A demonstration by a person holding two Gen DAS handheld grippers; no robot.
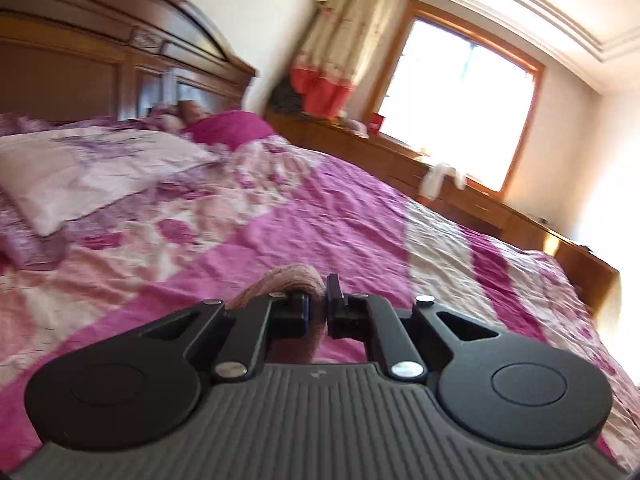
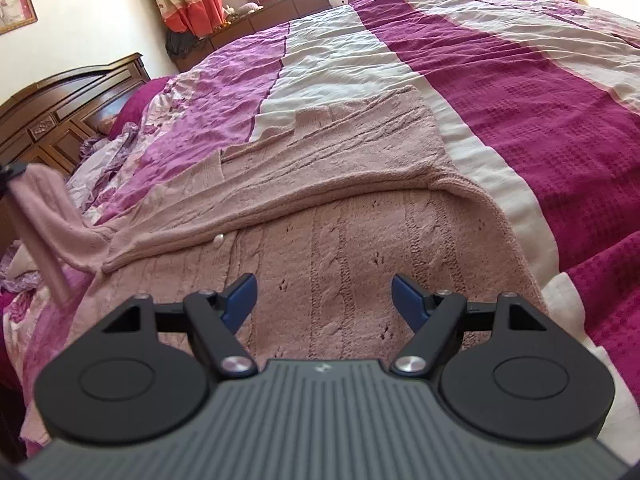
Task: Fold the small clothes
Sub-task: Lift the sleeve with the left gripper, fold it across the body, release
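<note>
A: What is the left wrist camera giving you?

B: The left gripper (image 1: pixel 318 304) is pinching a fold of the pink knit cardigan (image 1: pixel 288 278) between its 2 fingers, lifted above the magenta bedspread (image 1: pixel 340 216). Beyond it a floral pillow (image 1: pixel 80 168) is lying near the wooden headboard (image 1: pixel 100 52), and a bright window (image 1: pixel 460 100) is glaring on the far wall.

A: And the right wrist camera?

B: There the cardigan (image 2: pixel 320 208) is lying spread on the bedspread (image 2: pixel 500 80), its cable pattern facing up and a small pearly button (image 2: pixel 219 237) showing beside the front edge. The right gripper (image 2: pixel 323 300) is hovering over it with its blue-tipped fingers (image 2: pixel 408 294) spread wide, gripping nothing. At the left edge, a sleeve (image 2: pixel 44 216) is rising off the bed, its end at the frame border where a dark piece, probably the other gripper, is barely showing.
</note>
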